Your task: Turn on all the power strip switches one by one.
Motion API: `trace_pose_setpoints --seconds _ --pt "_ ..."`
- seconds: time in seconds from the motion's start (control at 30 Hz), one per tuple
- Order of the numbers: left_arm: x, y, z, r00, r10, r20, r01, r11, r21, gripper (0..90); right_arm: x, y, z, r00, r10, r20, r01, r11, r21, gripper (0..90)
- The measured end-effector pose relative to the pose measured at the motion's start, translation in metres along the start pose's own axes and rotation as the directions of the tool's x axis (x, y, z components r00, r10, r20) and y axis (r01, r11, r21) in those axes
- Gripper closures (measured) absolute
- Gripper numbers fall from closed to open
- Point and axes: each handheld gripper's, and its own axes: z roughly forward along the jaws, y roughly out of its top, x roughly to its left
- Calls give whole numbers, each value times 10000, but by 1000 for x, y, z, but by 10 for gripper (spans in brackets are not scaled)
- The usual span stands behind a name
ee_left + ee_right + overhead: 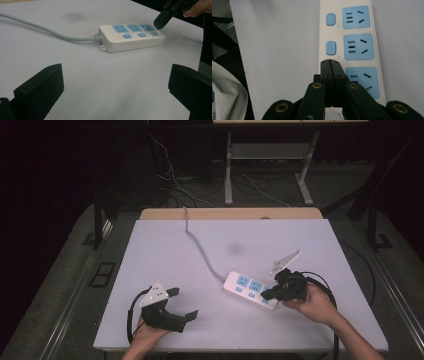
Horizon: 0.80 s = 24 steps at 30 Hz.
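A white power strip [250,290] with three blue sockets and blue switches lies right of centre on the table, and I also see the strip [130,37] in the left gripper view. Its grey cable [200,247] runs off to the back edge. My right gripper [266,294] is shut with nothing between its jaws. In the right gripper view its tips [330,62] sit over the strip [352,37] where the nearest switch lies, hiding it; I cannot tell whether they touch. My left gripper [182,303] rests open at the front left, pointing toward the strip, jaws wide apart [116,75].
The white tabletop [165,255] ends in a wooden strip [230,213] at the back. Beyond it stand metal frame legs [228,170] among loose floor cables. White cloth [227,95] shows at the left of the right gripper view, off the table's edge.
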Motion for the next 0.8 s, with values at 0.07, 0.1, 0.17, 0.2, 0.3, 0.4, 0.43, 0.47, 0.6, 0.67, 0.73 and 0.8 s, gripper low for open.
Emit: trace_pose_setpoints --seconds 0.07,0.1,0.17,0.2,0.3,0.4,0.43,0.47,0.6,0.67,0.73,0.8 --pt "0 0 0 10000 -12 -1 12 10000 0 0 -1 -1 2 10000 45 -20 -45 10000 54 897" --pt "0 0 0 10000 -13 -2 13 10000 2 0 -1 -2 3 10000 94 -8 -94 9999 94 897" --pt "0 0 0 10000 -9 -5 9 10000 8 0 -3 -3 5 9999 138 -18 -138 9999 89 897" --pt "0 0 0 10000 -9 -5 9 10000 8 0 -3 -3 5 9999 138 -18 -138 9999 89 897" --pt "0 0 0 10000 7 -1 -7 10000 16 0 -5 -6 7 9998 216 -57 -215 9997 102 897" --pt "0 0 0 10000 0 -5 0 10000 19 0 -5 -7 7 9997 215 -77 -214 9998 40 897" --pt "0 0 1 10000 -10 -5 10 10000 22 0 -5 -8 7 9997 214 -83 -214 9998 -6 897" --pt "0 0 1 10000 -12 -15 12 10000 19 0 -5 -8 7 9996 248 -93 -248 9997 -8 897" --pt "0 0 1 10000 -1 -12 1 10000 30 0 -5 -9 7 9995 292 -124 -293 9995 -100 897" --pt "-1 0 1 10000 3 -18 -3 10000 29 0 -6 -10 7 9995 287 -139 -289 9995 -122 897" --pt "-1 0 1 10000 7 -12 -7 10000 39 0 -6 -10 7 9994 306 -162 -308 9994 -140 897" --pt "-1 0 1 10000 3 -17 -3 10000 43 0 -7 -11 8 9994 294 -176 -297 9994 -154 897"
